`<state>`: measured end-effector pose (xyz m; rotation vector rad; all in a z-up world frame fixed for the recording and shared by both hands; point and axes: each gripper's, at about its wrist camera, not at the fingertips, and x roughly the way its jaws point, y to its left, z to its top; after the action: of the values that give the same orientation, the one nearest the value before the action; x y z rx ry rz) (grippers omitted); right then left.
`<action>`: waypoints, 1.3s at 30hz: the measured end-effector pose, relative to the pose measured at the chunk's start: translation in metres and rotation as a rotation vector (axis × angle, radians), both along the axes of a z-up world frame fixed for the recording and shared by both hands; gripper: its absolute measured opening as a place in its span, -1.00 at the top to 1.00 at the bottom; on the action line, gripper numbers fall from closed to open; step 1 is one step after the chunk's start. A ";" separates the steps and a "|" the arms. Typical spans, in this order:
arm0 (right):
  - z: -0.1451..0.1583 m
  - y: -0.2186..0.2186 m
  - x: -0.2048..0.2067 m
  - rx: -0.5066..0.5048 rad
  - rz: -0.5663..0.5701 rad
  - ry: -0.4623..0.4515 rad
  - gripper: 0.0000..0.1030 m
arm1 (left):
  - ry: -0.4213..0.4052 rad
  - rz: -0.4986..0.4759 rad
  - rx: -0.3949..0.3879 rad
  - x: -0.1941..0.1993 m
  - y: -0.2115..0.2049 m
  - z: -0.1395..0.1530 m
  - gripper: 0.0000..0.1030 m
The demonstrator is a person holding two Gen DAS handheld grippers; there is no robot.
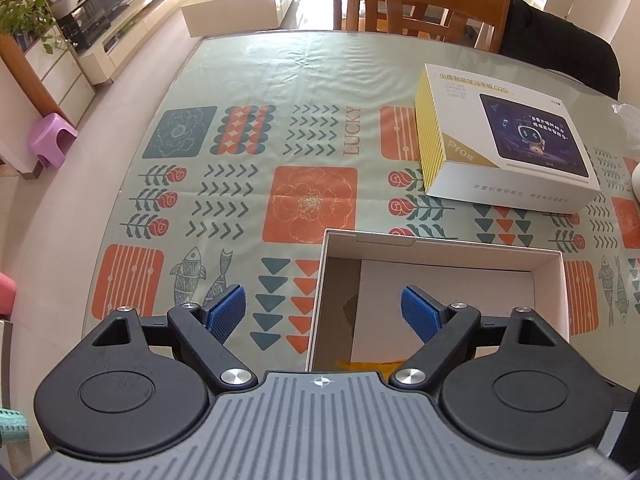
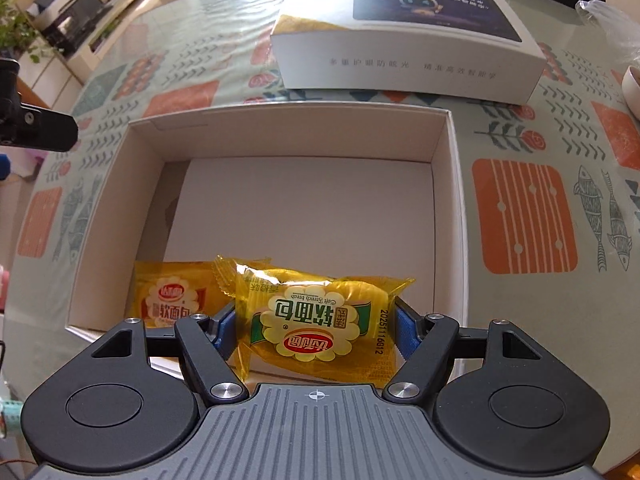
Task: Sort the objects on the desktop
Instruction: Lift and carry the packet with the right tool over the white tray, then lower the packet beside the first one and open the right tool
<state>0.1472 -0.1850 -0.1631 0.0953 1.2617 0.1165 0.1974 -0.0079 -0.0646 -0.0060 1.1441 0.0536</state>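
An open white cardboard box (image 2: 448, 184) sits on the patterned table. In the right wrist view my right gripper (image 2: 316, 330) is shut on a yellow soft-bread packet (image 2: 316, 320), held over the box's near edge. A second yellow bread packet (image 2: 172, 296) lies inside the box at its near left corner. In the left wrist view my left gripper (image 1: 325, 312) stands open, nothing between its blue pads (image 1: 226, 312), hovering over the left wall of the same white box (image 1: 440, 248). Part of the left gripper (image 2: 36, 128) shows at the left edge of the right wrist view.
A closed tablet carton (image 1: 508, 148) (image 2: 404, 52) lies beyond the white box. A white bowl (image 2: 632, 88) and a clear plastic bag (image 2: 608, 16) sit at the right edge. Wooden chairs (image 1: 424, 4) stand at the far side of the table.
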 end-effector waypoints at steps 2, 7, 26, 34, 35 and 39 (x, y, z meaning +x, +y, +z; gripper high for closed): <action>-0.006 0.002 0.000 -0.008 -0.002 0.013 -0.39 | 0.003 0.000 0.003 -0.001 0.000 -0.001 -1.00; -0.015 0.006 -0.001 -0.040 0.006 0.021 -0.39 | 0.013 0.005 0.006 0.000 0.002 -0.005 -1.00; -0.017 0.011 0.001 -0.106 -0.011 0.037 -0.49 | 0.036 -0.046 0.001 0.012 -0.002 -0.012 -1.00; -0.013 0.013 0.002 -0.103 -0.015 0.036 -0.58 | 0.039 -0.070 0.002 0.016 -0.005 -0.013 -1.00; -0.013 0.013 0.002 -0.104 -0.014 0.036 -0.61 | 0.040 -0.072 0.002 0.016 -0.006 -0.013 -1.00; -0.012 0.013 0.001 -0.101 -0.020 0.031 -0.61 | 0.041 -0.080 0.005 0.017 -0.006 -0.014 -1.00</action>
<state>0.1481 -0.1721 -0.1750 0.0225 1.2955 0.0344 0.2142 -0.0143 -0.0785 0.0459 1.1842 -0.0148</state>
